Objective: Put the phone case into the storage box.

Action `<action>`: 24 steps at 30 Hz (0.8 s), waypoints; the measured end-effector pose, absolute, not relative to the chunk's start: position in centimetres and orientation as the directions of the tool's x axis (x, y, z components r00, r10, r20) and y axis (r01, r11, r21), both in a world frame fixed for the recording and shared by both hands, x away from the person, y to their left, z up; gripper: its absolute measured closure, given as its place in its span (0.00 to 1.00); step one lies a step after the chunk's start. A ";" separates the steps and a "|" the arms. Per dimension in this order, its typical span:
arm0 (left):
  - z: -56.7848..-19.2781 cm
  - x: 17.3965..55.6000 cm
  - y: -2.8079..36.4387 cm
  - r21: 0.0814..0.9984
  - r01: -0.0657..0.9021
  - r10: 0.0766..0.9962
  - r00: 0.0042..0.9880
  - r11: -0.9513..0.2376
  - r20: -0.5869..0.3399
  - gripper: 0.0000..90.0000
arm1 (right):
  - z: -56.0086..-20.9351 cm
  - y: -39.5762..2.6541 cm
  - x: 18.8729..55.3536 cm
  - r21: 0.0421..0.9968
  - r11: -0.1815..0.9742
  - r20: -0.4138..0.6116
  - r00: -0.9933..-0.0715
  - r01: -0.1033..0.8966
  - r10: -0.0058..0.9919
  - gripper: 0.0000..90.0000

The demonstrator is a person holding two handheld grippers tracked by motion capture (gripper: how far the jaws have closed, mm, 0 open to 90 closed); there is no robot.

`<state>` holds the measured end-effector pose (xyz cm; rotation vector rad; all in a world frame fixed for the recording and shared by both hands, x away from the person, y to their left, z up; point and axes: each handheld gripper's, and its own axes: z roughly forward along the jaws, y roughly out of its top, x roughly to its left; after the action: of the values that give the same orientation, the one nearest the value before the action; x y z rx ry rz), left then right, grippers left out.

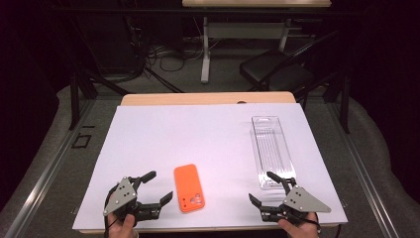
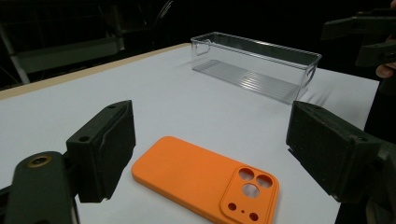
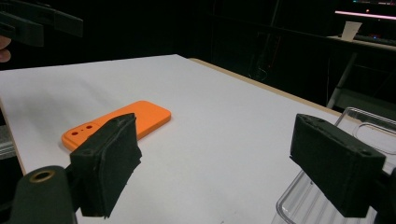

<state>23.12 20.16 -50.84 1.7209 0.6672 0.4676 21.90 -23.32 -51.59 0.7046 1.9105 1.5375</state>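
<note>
An orange phone case lies flat on the white sheet near the front, its camera cutouts toward the person; it also shows as the orange phone case and the orange phone case. A clear plastic bin stands at the right, seen again as the clear bin. My left gripper rests just left of the case, open, jaws apart with nothing between them. My right gripper sits at the bin's near end, open and empty. In its own view the left gripper frames the case; the right gripper looks across the sheet.
The white sheet covers a wooden table. Behind the table stand a dark folding chair, a desk leg and floor cables. The sheet's front edge lies close under both hands.
</note>
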 end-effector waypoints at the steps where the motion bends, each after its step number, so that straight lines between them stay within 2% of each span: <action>1: -50.8 23.2 20.0 0.967 0.193 0.653 0.756 -0.168 -0.037 0.17 | -51.6 -23.4 21.9 0.980 0.194 -0.111 -0.689 0.043 0.716 0.16; 9: -50.9 23.7 19.5 0.957 0.234 0.665 0.744 -0.170 -0.064 0.17 | -51.6 -23.3 21.9 0.979 0.200 -0.118 -0.686 0.041 0.718 0.16; 13: -51.0 24.2 19.1 0.936 0.316 0.682 0.720 -0.153 -0.132 0.17 | -51.6 -23.3 21.8 0.979 0.202 -0.124 -0.684 0.036 0.719 0.16; 17: -51.0 24.2 18.8 0.926 0.340 0.688 0.712 -0.164 -0.139 0.18 | -51.5 -23.3 21.7 0.979 0.203 -0.126 -0.681 0.034 0.722 0.16; 22: -50.8 24.1 17.9 0.912 0.357 0.688 0.714 -0.201 -0.128 0.28 | -51.5 -23.3 21.6 0.979 0.203 -0.128 -0.674 0.034 0.728 0.16; 24: -51.0 24.2 17.5 0.909 0.357 0.677 0.725 -0.213 -0.126 0.40 | -51.5 -23.4 21.6 0.978 0.203 -0.127 -0.672 0.035 0.729 0.16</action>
<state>24.17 17.52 -50.97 1.8253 0.8081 0.3617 21.60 -23.44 -51.55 0.7097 1.8912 1.5140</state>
